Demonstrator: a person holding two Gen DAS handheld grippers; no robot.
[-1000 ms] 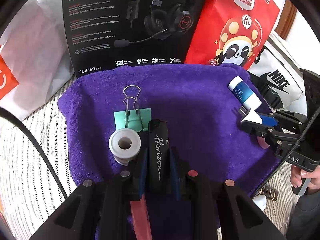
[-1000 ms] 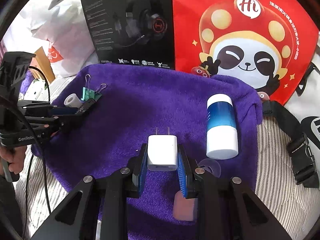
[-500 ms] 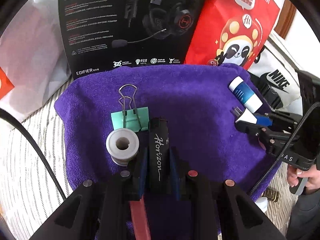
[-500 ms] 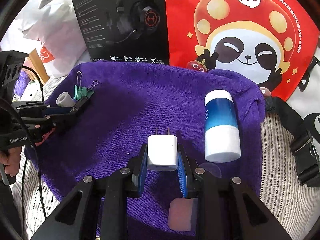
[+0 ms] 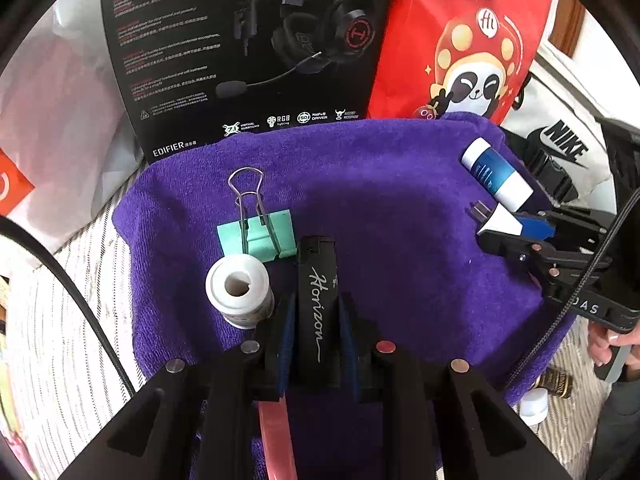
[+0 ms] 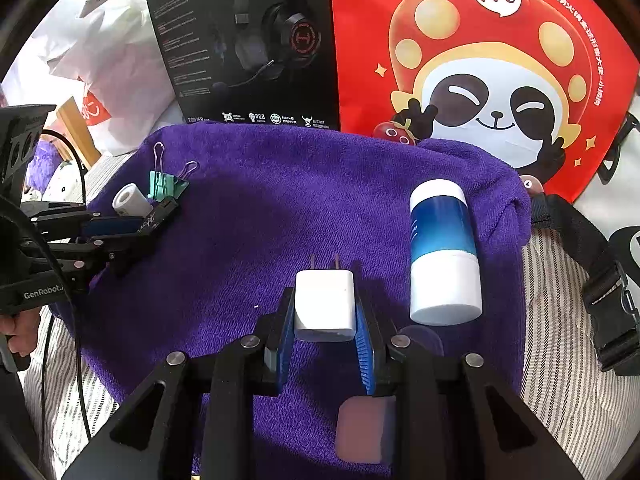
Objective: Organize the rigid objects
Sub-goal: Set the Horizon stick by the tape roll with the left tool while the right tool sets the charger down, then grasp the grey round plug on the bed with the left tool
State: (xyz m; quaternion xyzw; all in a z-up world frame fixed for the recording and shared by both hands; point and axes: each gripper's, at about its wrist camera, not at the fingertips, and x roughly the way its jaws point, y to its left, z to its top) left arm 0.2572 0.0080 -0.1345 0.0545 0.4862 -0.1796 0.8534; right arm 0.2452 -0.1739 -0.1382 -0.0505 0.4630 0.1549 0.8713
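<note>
A purple towel [image 5: 380,200] [image 6: 260,208] carries the objects. My left gripper [image 5: 318,320] is shut on a black lighter [image 5: 318,280] lettered "Horizon", just above the towel's near left part. Beside it stand a white spool [image 5: 239,290] and a green binder clip [image 5: 260,232]. My right gripper [image 6: 325,324] is shut on a white plug adapter [image 6: 325,304], prongs pointing away, over the towel's near right part. A blue and white bottle [image 6: 443,252] [image 5: 496,178] lies right of the adapter. Each gripper shows in the other's view: the left gripper [image 6: 160,216] and the right gripper [image 5: 496,226].
A black headset box [image 5: 248,52] and a red panda bag [image 6: 480,68] stand behind the towel. White plastic bags [image 5: 60,120] lie at the left, and a white bag with a black strap [image 6: 600,280] at the right. Striped bedding [image 6: 560,360] surrounds the towel.
The left wrist view has shifted slightly, so the spool, clip and headset box sit a little further left. Both grippers keep their hold and barely move.
</note>
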